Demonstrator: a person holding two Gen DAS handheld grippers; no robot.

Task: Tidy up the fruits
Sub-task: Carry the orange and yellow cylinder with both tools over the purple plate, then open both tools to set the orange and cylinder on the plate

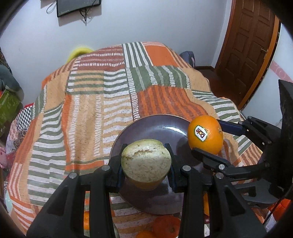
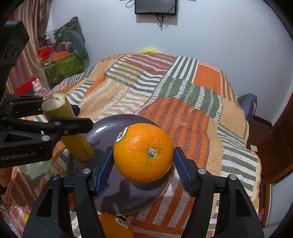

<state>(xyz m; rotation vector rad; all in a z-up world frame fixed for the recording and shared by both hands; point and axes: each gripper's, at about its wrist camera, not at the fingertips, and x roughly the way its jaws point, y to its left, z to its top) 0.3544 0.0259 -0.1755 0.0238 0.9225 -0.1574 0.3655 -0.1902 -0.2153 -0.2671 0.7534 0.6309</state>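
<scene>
A bed [image 1: 87, 102] is filling most of both views, lying under a patchwork blanket [image 2: 183, 113] of orange, green and white stripes. A dark wooden door [image 1: 250, 51] is standing at the right of the left wrist view, and a black screen [image 2: 155, 7] is hanging on the pale wall beyond the bed.

A dark purple plate [image 1: 157, 128] is sitting on the blanket near the front edge, under both tools. More oranges [image 1: 164, 227] are lying on the blanket just in front of the plate, partly hidden by the tool bodies.

The right gripper [image 2: 142, 161] is holding an orange [image 2: 143, 152] with a sticker; its blue-padded fingers [image 2: 103, 170] are standing about half spread, pressing on the fruit's two sides, and the orange is hanging above the plate's right part.

The left gripper [image 1: 146, 164] is gripping a yellow, stick-shaped fruit with a pale cut end [image 1: 146, 161]; its fingers are drawn fairly close together, clamping it on both sides. The piece is tilting down toward the plate's left edge; whether its lower tip is touching the plate I cannot tell.
</scene>
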